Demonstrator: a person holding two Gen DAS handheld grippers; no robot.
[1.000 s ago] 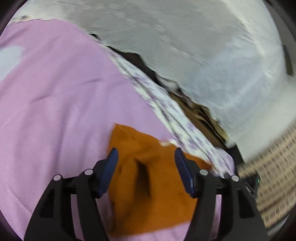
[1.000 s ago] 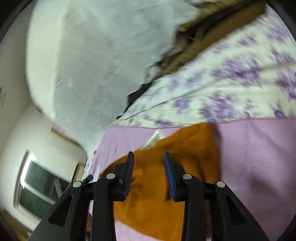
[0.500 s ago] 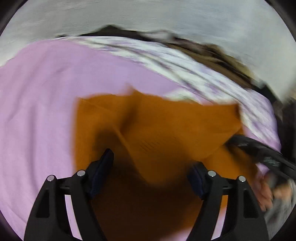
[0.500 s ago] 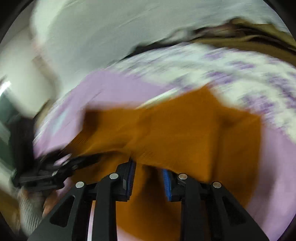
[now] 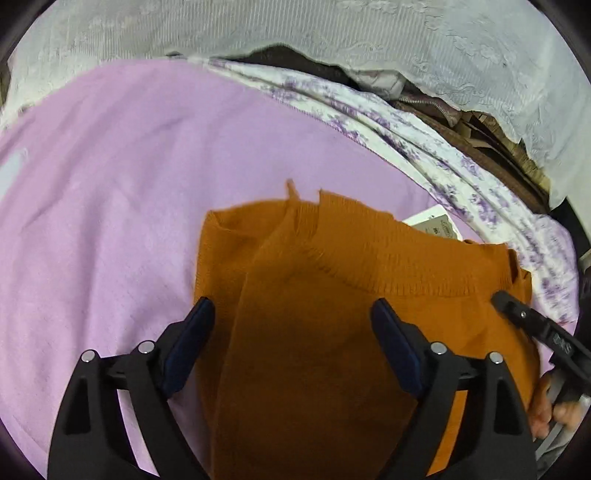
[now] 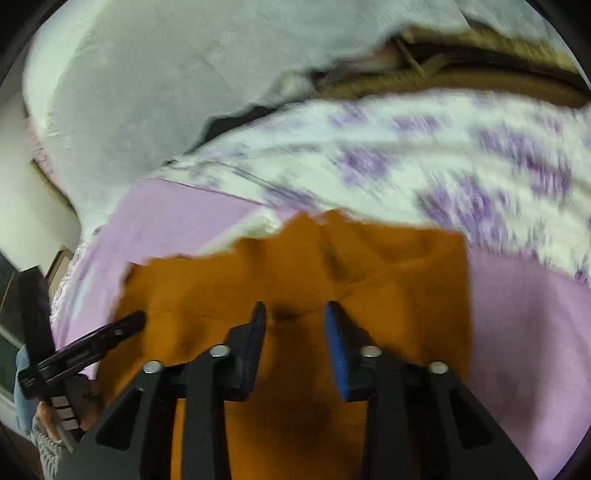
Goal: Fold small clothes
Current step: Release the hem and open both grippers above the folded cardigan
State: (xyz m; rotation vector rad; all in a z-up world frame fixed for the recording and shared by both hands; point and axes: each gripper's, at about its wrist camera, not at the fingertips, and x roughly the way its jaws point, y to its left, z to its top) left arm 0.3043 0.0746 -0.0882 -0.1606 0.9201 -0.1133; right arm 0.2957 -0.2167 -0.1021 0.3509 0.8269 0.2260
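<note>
An orange knit garment (image 5: 332, 295) lies on a pink sheet (image 5: 110, 184), its ribbed hem turned up and a white tag (image 5: 434, 221) at its far edge. My left gripper (image 5: 291, 314) is open wide, its jaws straddling the garment's near part just above it. In the right wrist view the same garment (image 6: 388, 266) lies crumpled. My right gripper (image 6: 295, 314) is partly open over a fold of the cloth, gripping nothing that I can see. The right gripper also shows at the right edge of the left wrist view (image 5: 535, 328); the left gripper shows at left in the right wrist view (image 6: 92, 343).
A white sheet with purple flowers (image 5: 461, 177) borders the pink one at the far right. A white lace cloth (image 5: 332, 33) hangs behind. Brown things (image 5: 498, 155) lie between the floral sheet and the lace.
Both grippers swung round over the garment. The left jaws opened wider. The garment now lies spread broader, with its ribbed edge showing.
</note>
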